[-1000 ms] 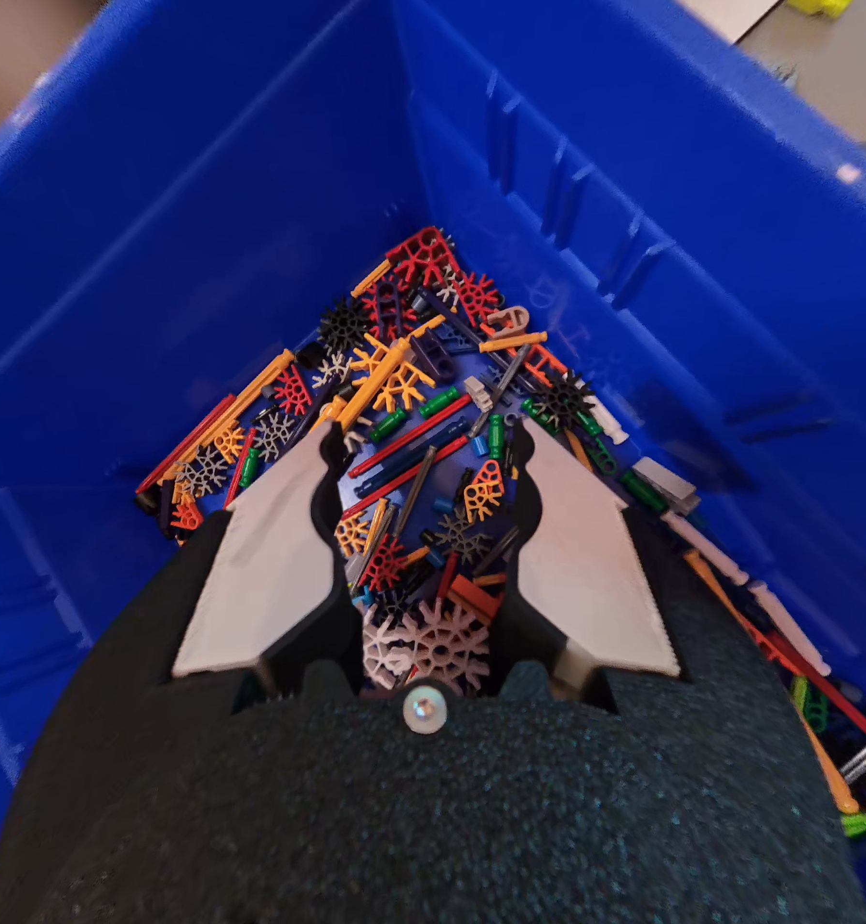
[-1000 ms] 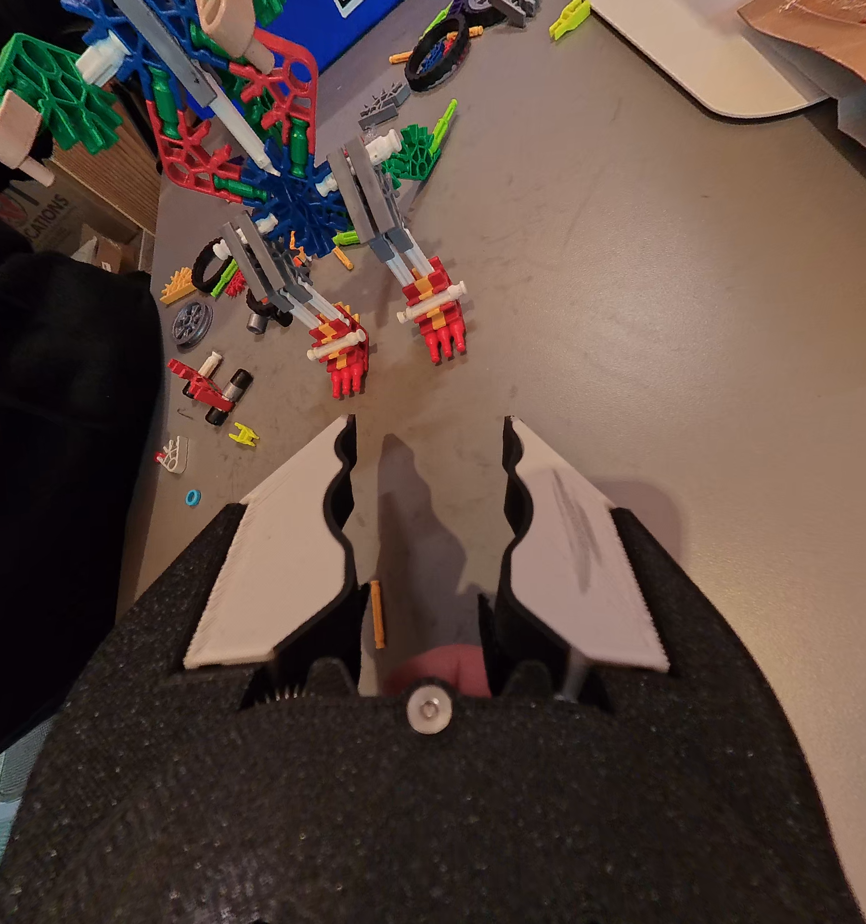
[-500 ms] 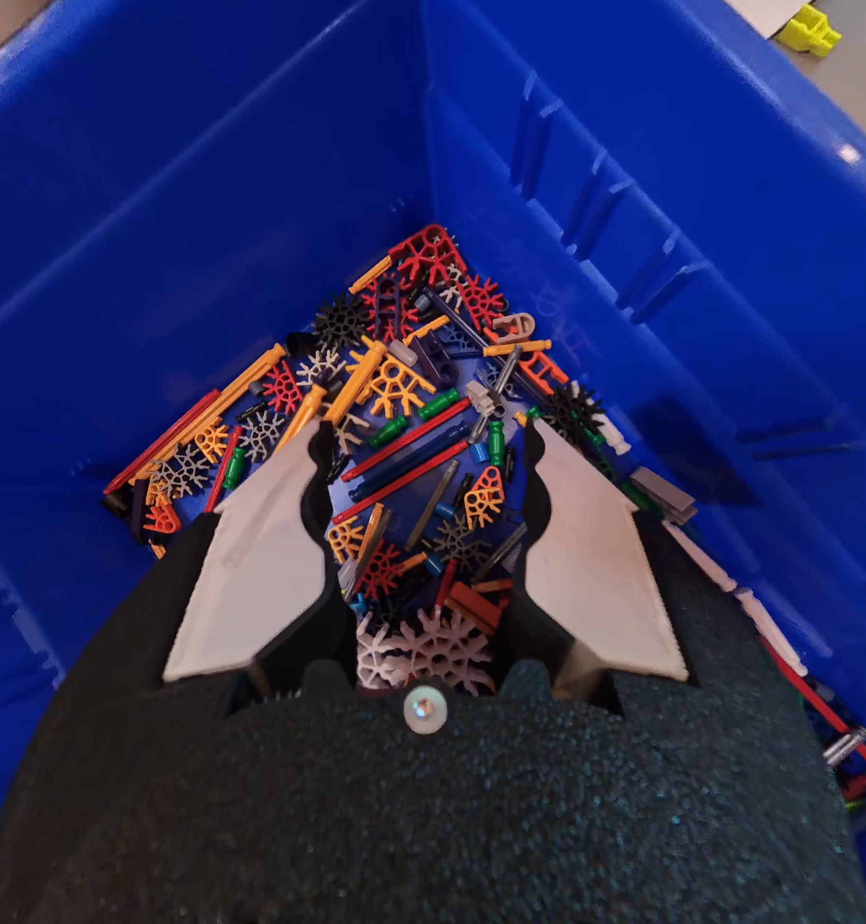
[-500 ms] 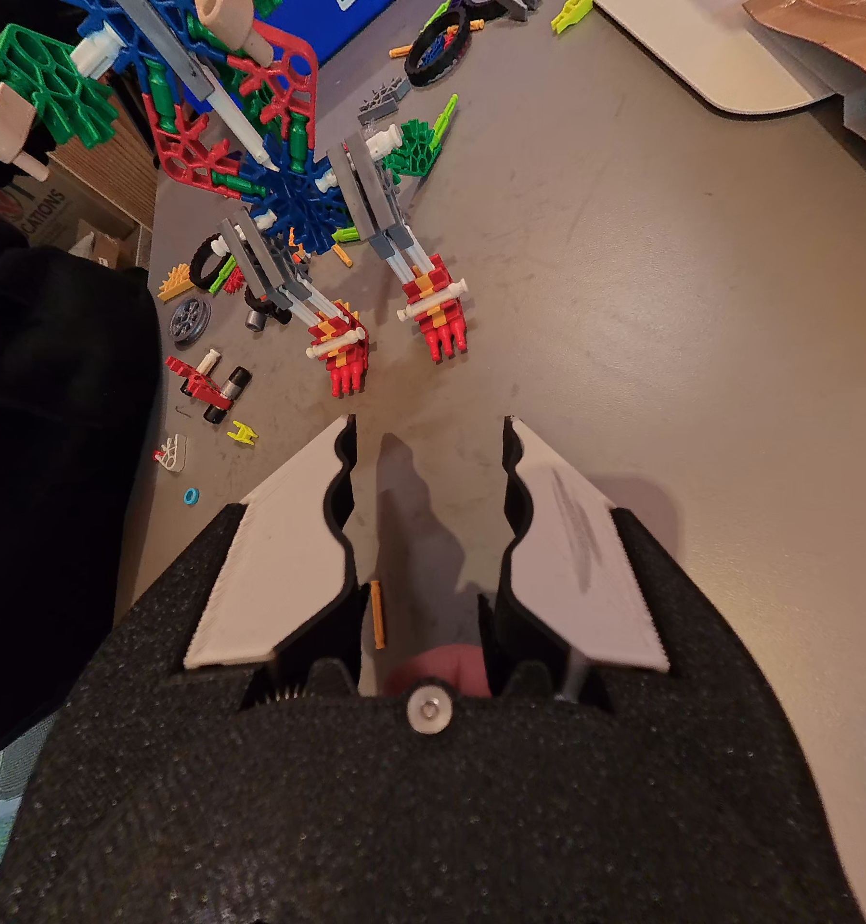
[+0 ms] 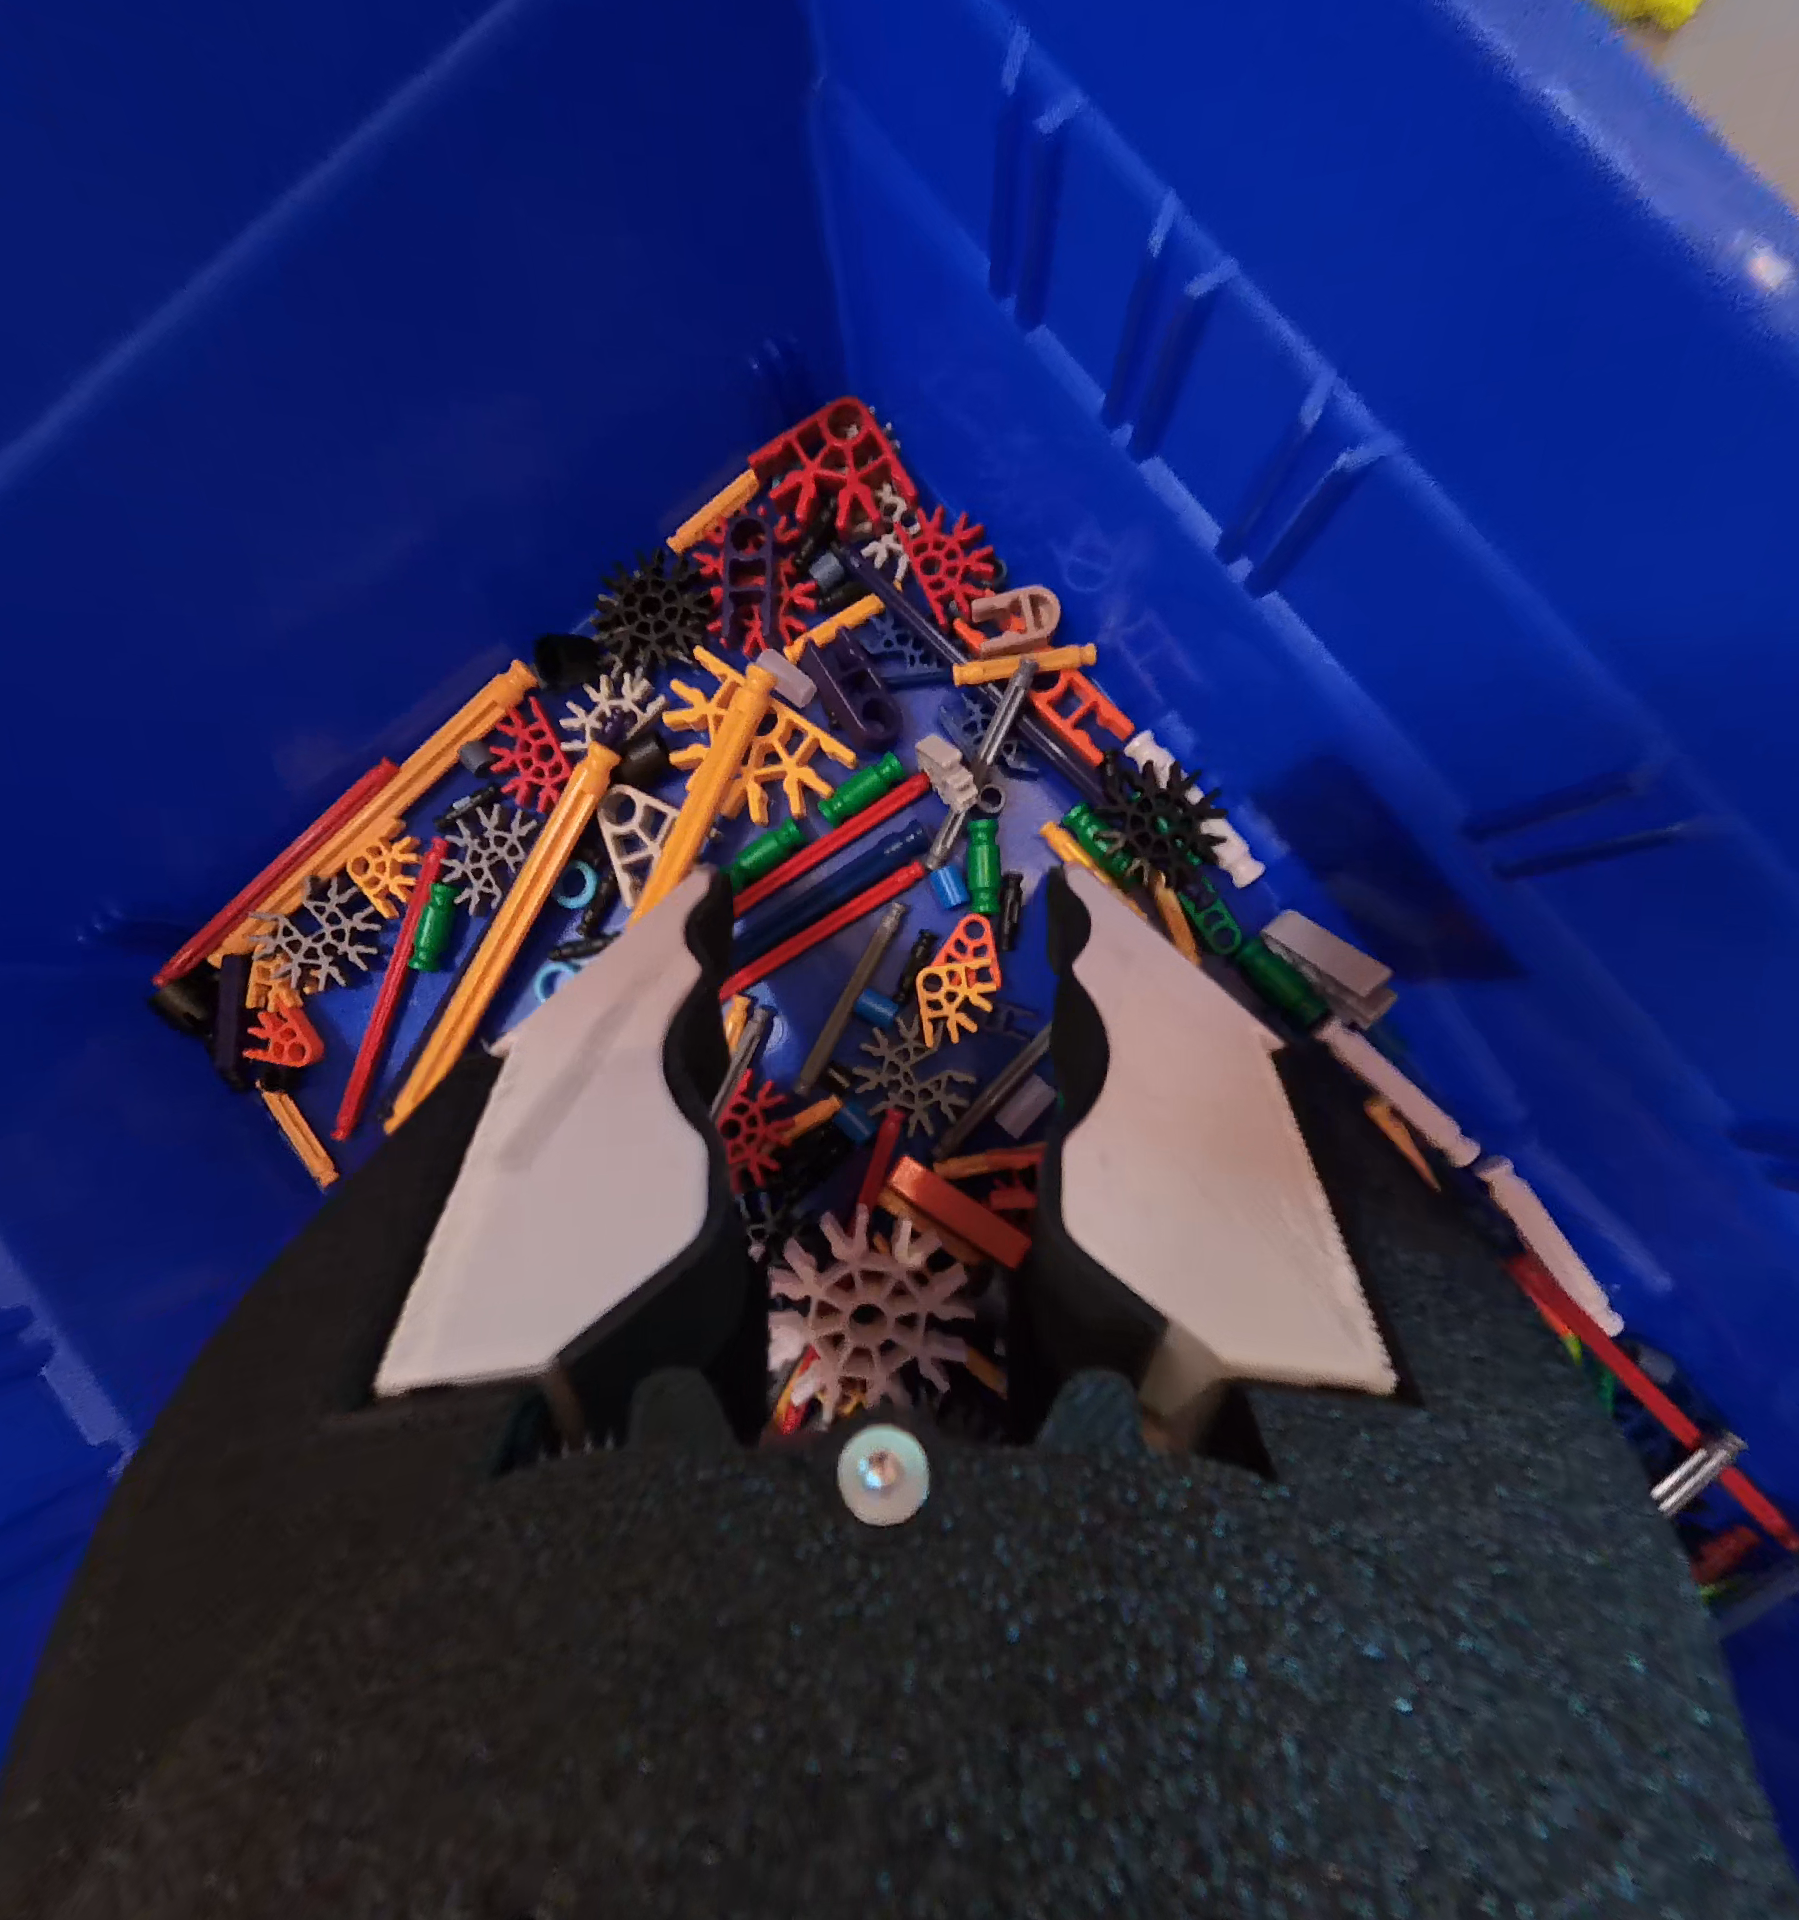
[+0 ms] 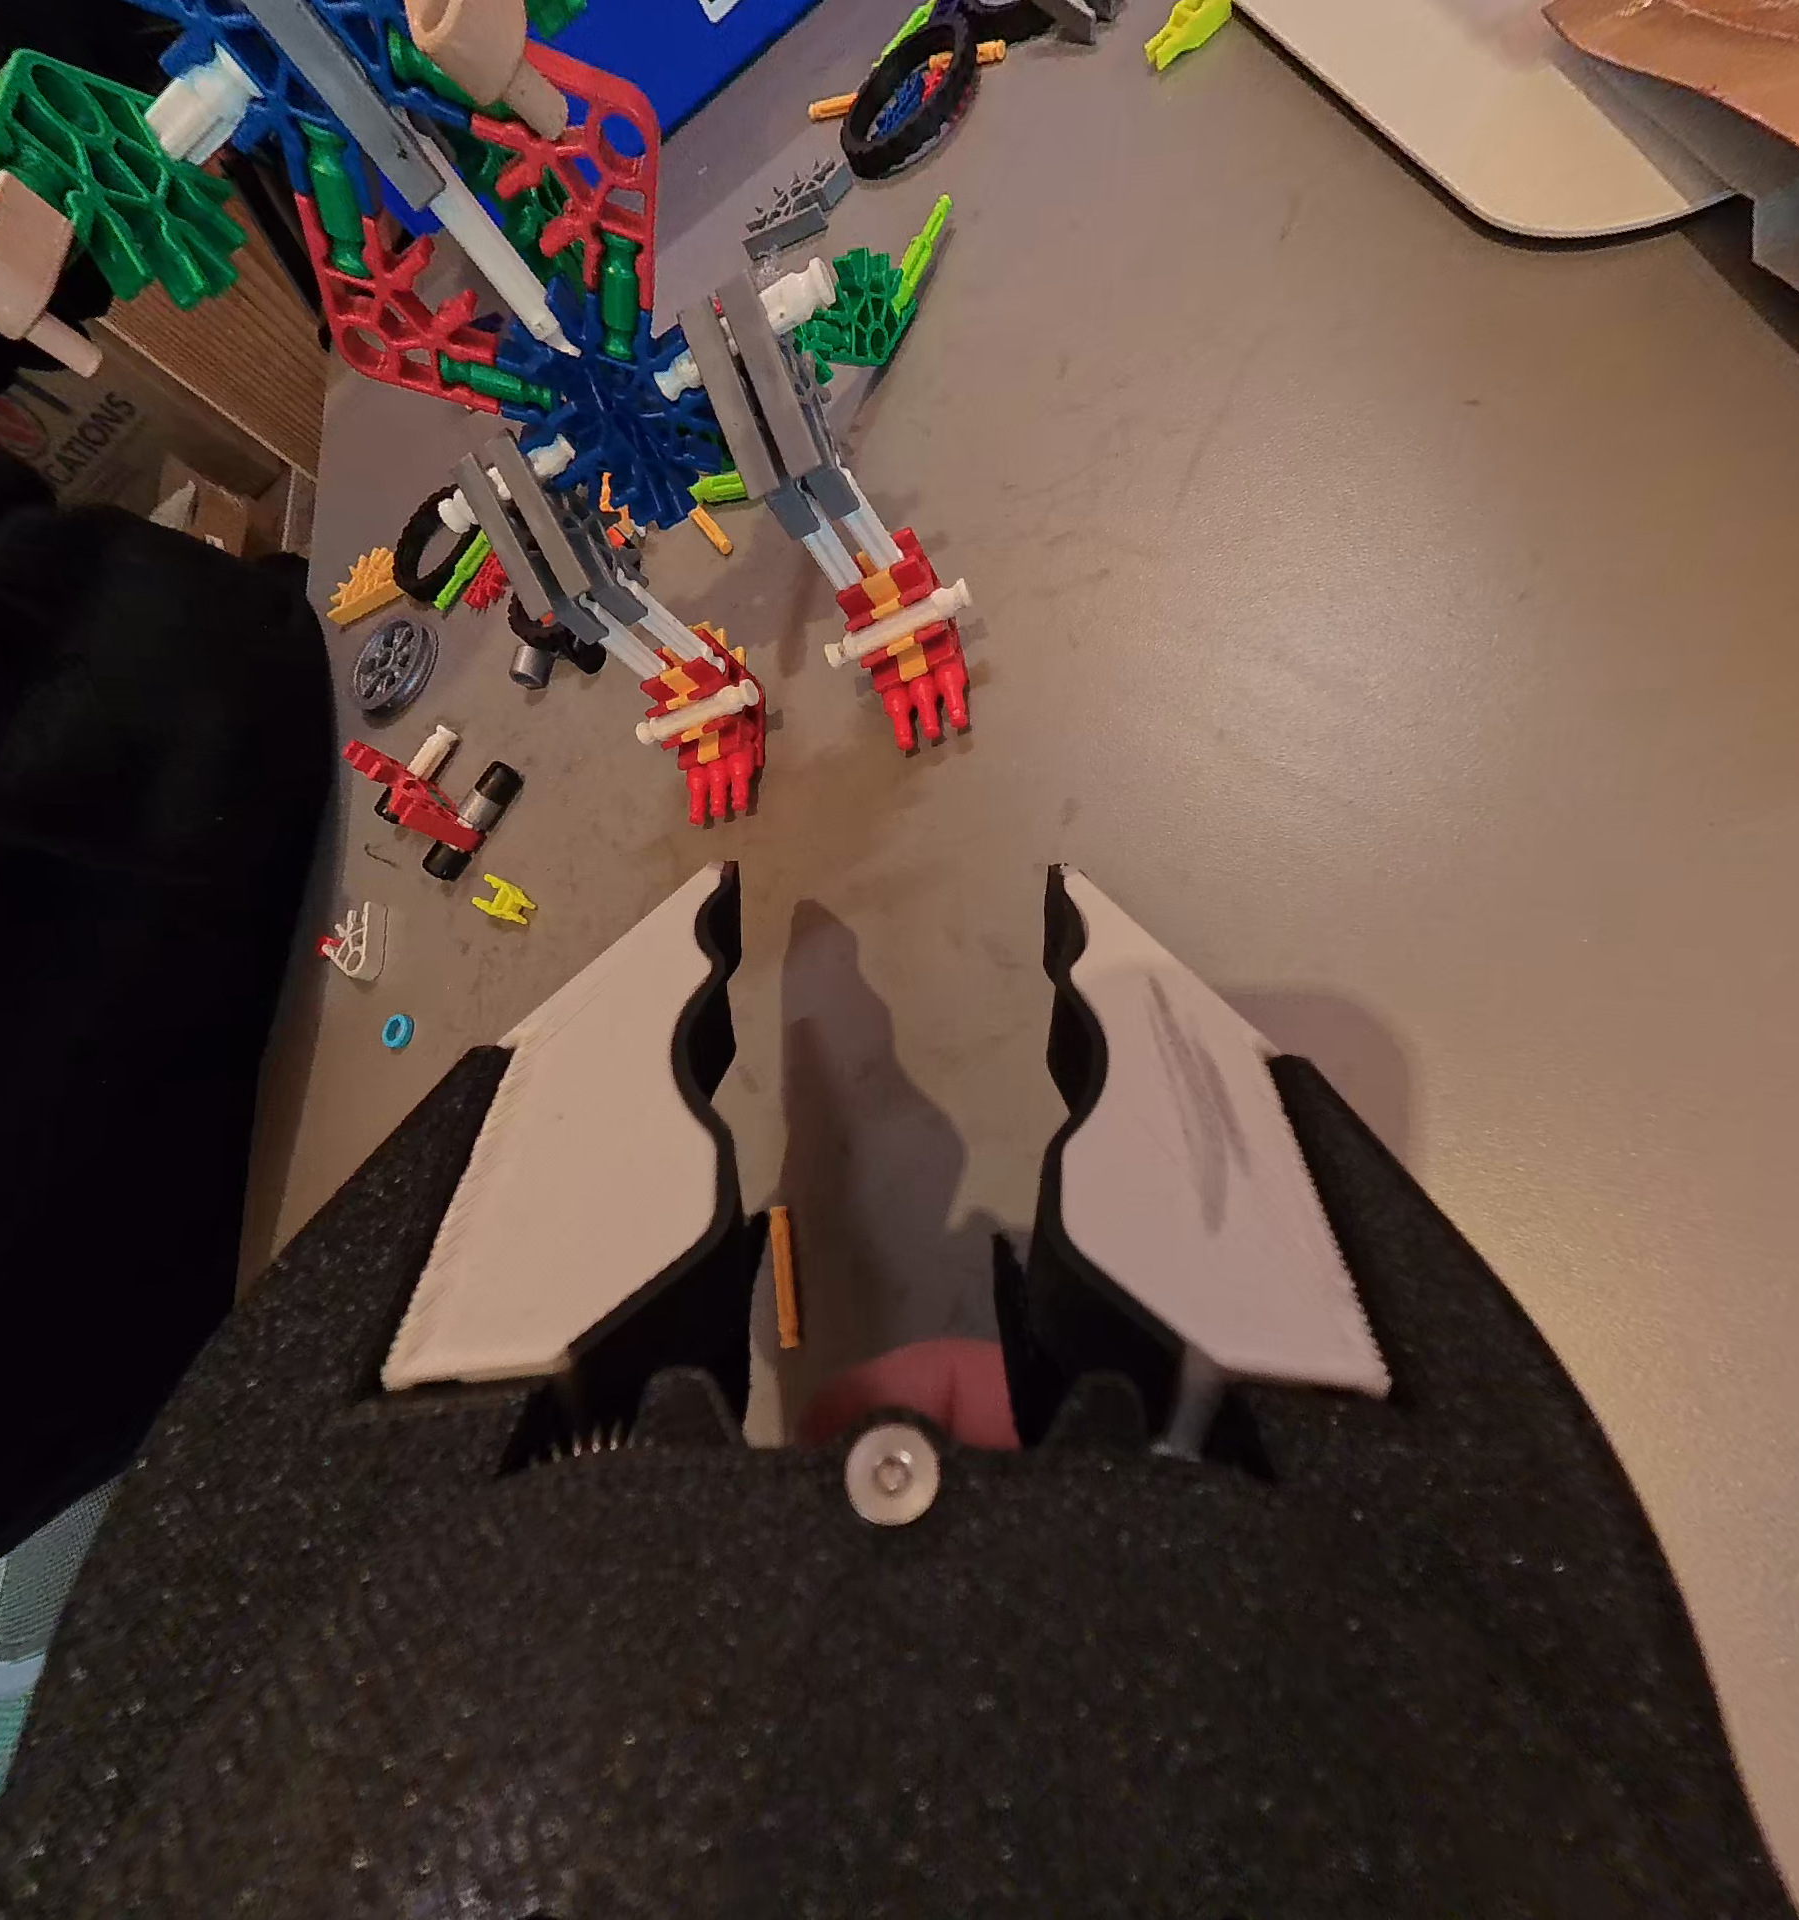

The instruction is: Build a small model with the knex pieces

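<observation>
Two tongs, both spread wide and holding nothing. Your left tongs (image 5: 882, 883) hang inside the blue bin (image 5: 375, 343), pointed down toward a far corner, above a heap of small building-toy parts (image 5: 770, 810) on its floor. Between the tips you see red rods (image 5: 822, 904), a yellow fan-shaped connector (image 5: 959, 975) and a grey snowflake connector (image 5: 910, 1075); nearer the palm lies a pale snowflake wheel (image 5: 869, 1317) beside an orange bar (image 5: 957, 1210). Long yellow rods (image 5: 521, 935) lie to the left of the left tip, a black gear (image 5: 1149, 821) and green pegs (image 5: 983, 862) to the right. You cannot tell whether the tips touch any part. Your right tongs (image 6: 890, 868) hover over the grey table (image 6: 1342, 644), with bare tabletop and their own shadow between the tips. A short orange rod (image 6: 783, 1276) lies just inside the left finger (image 6: 583, 1174), near the palm. Just ahead stands a toy figure (image 6: 604, 395) built of blue, red, green and grey parts, its two red feet (image 6: 910, 665) resting on the table, apart from the tips. Loose bits lie to its left: a grey wheel (image 6: 394, 665), a red piece with a black roller (image 6: 438, 800), a yellow clip (image 6: 503, 900) and a blue ring (image 6: 396, 1031). A black tyre (image 6: 905, 99) lies farther back.
</observation>
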Tool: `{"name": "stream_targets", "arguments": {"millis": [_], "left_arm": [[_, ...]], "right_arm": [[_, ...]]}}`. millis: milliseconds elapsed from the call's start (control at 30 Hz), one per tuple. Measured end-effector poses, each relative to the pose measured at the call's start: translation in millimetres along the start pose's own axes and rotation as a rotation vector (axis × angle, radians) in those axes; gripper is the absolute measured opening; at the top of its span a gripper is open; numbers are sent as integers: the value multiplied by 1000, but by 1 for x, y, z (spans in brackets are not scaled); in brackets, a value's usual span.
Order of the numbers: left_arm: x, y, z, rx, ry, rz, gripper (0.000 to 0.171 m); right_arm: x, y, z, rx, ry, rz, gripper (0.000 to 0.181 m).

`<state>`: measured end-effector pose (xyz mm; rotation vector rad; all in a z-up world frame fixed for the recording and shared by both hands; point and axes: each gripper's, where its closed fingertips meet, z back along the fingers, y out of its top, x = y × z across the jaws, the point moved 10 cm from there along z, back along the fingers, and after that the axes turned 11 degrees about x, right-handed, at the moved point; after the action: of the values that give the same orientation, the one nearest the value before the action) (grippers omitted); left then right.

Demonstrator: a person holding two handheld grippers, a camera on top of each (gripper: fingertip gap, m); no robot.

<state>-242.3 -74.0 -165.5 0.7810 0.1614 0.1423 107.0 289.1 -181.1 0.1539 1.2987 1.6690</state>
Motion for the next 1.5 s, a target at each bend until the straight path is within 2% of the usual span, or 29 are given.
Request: {"name": "stream_targets", "arguments": {"millis": [133,233,300,467,600,933,1267,1400,1500], "left_arm": [[5,-1,2,0,-17,-1,51],[5,5,9,70,82,-43,61],[-1,9,13,118,108,-14,65],[-8,1,2,50,95,-7,68],[0,2,-3,34,65,-39,58],[0,1,1,10,66,-59,47],[7,-3,9,-45,15,-111,10],[13,-6,15,-91,-50,-110,9],[11,-8,20,-100,-45,-129,9]], "right_arm": [[0,0,0,0,0,1,58],[0,0,0,0,0,2,58],[0,0,0,0,0,1,58],[-1,0,0,-2,-3,7,58],[-1,0,0,-2,-3,7,58],[0,0,0,0,-1,2,58],[0,0,0,1,0,2,58],[0,0,0,1,1,-1,58],[1,0,0,5,2,-6,58]]}}
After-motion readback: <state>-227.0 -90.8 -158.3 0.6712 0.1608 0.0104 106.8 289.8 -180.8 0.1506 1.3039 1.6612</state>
